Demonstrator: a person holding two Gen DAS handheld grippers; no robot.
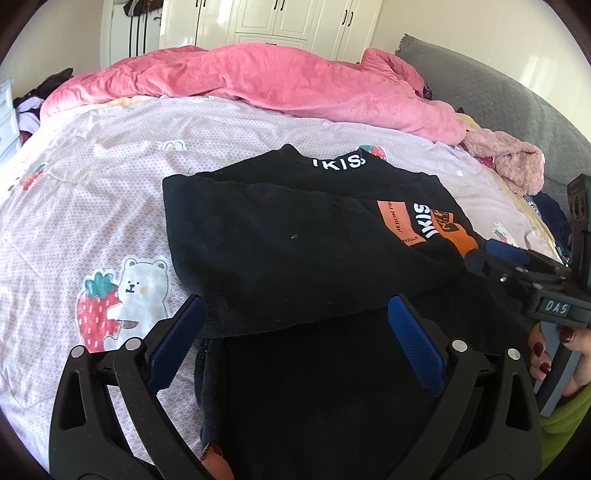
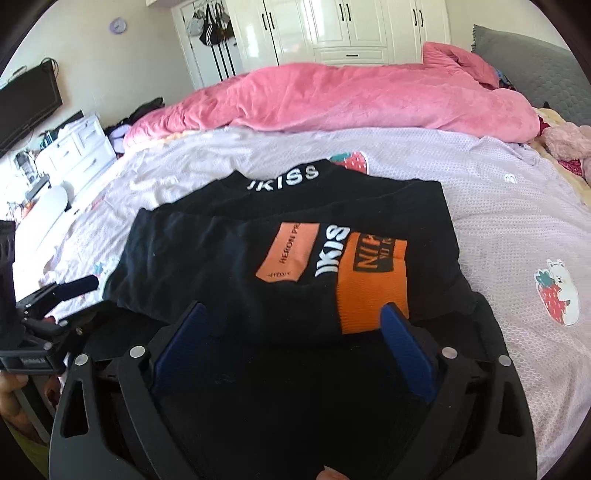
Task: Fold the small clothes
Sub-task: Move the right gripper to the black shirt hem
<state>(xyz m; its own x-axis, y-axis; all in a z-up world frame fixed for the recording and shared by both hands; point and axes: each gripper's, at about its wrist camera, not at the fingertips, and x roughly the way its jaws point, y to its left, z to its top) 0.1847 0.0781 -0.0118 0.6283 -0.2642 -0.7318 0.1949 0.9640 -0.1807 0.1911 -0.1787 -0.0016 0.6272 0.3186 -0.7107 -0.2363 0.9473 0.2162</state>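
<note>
Blue-padded fingers of the left gripper (image 1: 297, 314) are seen spread wide apart at the bottom of the left wrist view, with only dark cloth lying in the gap below them and nothing pressed by either pad. Just beyond the fingertips, a black garment (image 1: 295, 236) is laid flat and partly folded on the lilac bedsheet (image 1: 92, 177), which is printed with a bear hugging a strawberry (image 1: 122, 299). White lettering is shown on the garment's collar band, and an orange patch and an orange cuff (image 2: 369, 295) are turned up on its upper layer.

In the right wrist view, the right gripper (image 2: 293, 315) is likewise held with its jaws wide apart, the tips set at the near edge of the folded layer, one tip beside the orange cuff; no cloth is clamped. The same gripper is seen from the side at the right edge of the left wrist view, carried by a hand (image 1: 557, 350) with dark red nails.

A crumpled pink blanket (image 1: 258, 81) is piled along the far side of the bed, and white wardrobe doors (image 2: 351, 26) are seen behind it.
</note>
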